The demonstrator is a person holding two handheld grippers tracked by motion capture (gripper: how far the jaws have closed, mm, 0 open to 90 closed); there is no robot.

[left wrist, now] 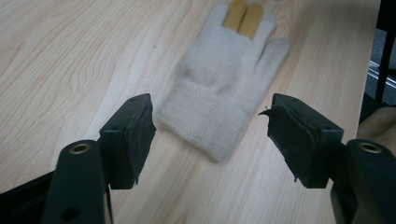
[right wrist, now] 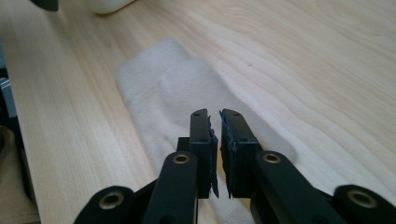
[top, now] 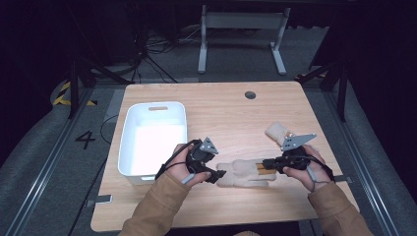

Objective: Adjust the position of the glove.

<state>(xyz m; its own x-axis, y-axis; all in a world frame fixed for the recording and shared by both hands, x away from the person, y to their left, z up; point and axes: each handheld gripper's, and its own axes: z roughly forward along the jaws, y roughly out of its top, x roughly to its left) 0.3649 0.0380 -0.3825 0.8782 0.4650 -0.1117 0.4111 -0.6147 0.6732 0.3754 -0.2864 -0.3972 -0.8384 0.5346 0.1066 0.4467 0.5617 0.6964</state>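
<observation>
Left gripper view: gripper (left wrist: 210, 140) open before glove (left wrist: 226, 79).

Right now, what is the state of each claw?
Left claw: open, holding nothing, at the glove cuff.
Right claw: nearly closed, nothing between, above the glove.

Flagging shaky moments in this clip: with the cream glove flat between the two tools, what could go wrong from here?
1. The left tool stands open just short of the glove cuff; closing there may pinch nothing.
2. The right tool is nearly shut above the glove's fingers, so it would have to reopen before gripping and might drag the knit.
3. The second glove lies behind the right hand and could get knocked.
</observation>
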